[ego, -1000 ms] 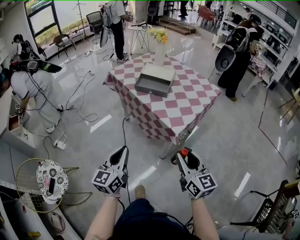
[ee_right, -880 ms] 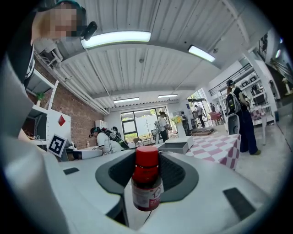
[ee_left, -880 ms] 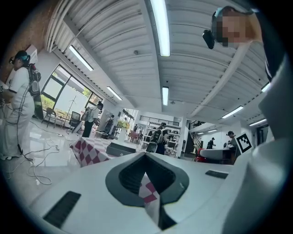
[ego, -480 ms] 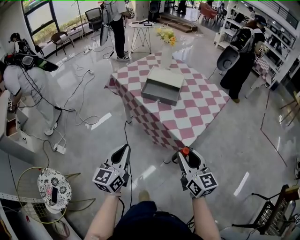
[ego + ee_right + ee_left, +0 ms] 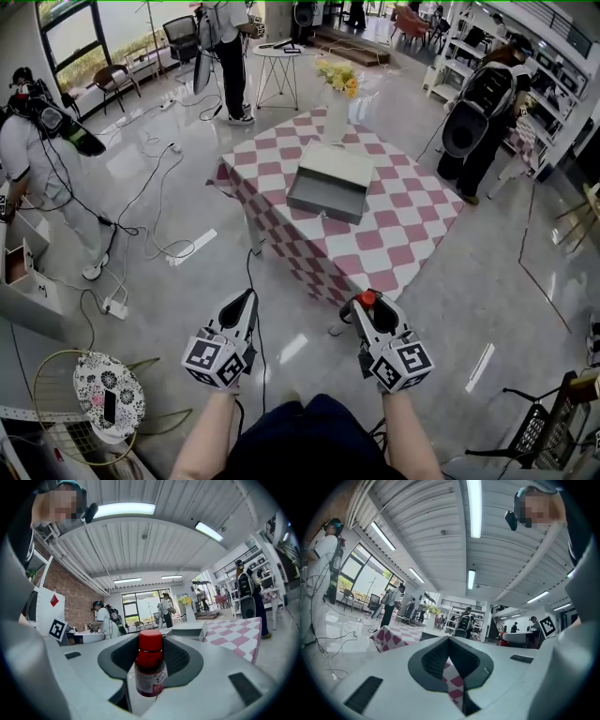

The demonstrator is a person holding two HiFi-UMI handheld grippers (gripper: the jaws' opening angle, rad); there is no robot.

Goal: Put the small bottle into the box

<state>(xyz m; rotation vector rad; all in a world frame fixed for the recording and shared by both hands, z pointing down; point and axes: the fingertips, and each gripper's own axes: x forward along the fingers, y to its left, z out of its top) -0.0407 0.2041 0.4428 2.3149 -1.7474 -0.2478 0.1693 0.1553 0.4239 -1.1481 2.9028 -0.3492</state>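
A small brown bottle (image 5: 151, 667) with a red cap (image 5: 367, 299) stands upright between the jaws of my right gripper (image 5: 366, 306), which is shut on it. My left gripper (image 5: 246, 304) is held level beside it, its jaws shut with nothing between them; in the left gripper view (image 5: 449, 641) only checked cloth shows past the tips. Ahead stands a table (image 5: 394, 234) with a pink-and-white checked cloth. On it lies an open grey box (image 5: 330, 181), also seen in the right gripper view (image 5: 187, 630). Both grippers are over the floor, short of the table's near corner.
A vase of yellow flowers (image 5: 336, 94) stands behind the box. Several people stand around the room. Cables (image 5: 141, 206) trail over the glossy floor at left. A round patterned stool (image 5: 105, 396) is at lower left, a black crate (image 5: 553, 422) at lower right.
Both grippers have moved forward toward the table, which now lies nearer. The bottle stays in the right gripper's jaws. The patterned stool has slid back toward the lower left.
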